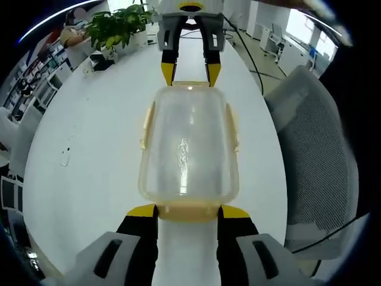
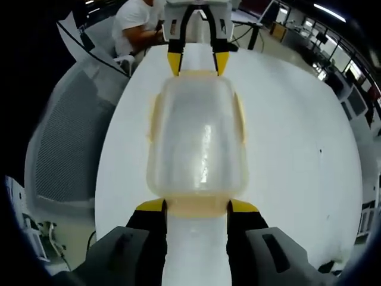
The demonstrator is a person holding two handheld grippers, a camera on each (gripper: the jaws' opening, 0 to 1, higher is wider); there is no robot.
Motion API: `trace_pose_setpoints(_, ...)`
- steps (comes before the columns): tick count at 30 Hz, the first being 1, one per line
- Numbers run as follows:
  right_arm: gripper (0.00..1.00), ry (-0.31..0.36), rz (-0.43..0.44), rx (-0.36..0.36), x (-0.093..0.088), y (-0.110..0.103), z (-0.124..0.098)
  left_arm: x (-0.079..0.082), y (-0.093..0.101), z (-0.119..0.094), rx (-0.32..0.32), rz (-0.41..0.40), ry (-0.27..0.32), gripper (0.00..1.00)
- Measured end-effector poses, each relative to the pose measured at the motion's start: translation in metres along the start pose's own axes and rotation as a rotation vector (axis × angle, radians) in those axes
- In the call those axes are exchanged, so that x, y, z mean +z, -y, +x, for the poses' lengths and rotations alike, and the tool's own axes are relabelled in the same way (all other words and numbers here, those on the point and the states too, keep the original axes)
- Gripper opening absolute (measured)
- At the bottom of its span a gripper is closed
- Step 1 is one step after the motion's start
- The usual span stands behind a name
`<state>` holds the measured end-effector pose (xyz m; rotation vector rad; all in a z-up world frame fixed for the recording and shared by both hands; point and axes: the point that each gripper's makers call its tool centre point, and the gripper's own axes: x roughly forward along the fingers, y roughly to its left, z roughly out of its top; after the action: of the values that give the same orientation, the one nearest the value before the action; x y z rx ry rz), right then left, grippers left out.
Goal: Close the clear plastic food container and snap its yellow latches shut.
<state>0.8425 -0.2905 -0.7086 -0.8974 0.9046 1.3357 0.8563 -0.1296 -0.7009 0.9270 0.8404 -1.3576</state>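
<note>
Squarely between the two claws, the clear rectangular plastic food container with pale yellow latches (image 1: 189,146) is set on the white tabletop (image 1: 89,149). The left claw (image 1: 188,212) and right claw (image 2: 196,207) are spread at opposite short ends, apparently bracketing the end latches for pressing.

container (image 1: 189,146) on table (image 1: 89,149), between left gripper (image 1: 187,213) and right gripper (image 1: 190,72)

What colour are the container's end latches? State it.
Pale yellow latches on the clear container, best in the right gripper view.
</note>
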Motion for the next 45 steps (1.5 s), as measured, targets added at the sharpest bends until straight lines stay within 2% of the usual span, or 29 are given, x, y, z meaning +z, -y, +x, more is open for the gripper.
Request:
trace_pose_setpoints(11, 0.35, -0.028, 0.002, 0.004, -0.019, 0.001, -0.002, 0.015, 0.0, 0.013, -0.014, -0.006, 0.015, 0.32)
trace_pose_setpoints(22, 0.36, -0.062, 0.009, 0.009, -0.033, 0.002, -0.002, 0.022, -0.001, 0.026, -0.024, -0.011, 0.027, 0.32)
trace_pose_setpoints(34, 0.36, -0.084, 0.024, 0.014, -0.046, 0.003, 0.001, 0.027, -0.002, 0.037, -0.035, -0.008, 0.026, 0.32)
trace_pose_setpoints(45, 0.37, -0.089, 0.029, 0.019, -0.048, 0.001, 0.006, 0.024, -0.001, 0.043, -0.055, -0.006, 0.015, 0.33)
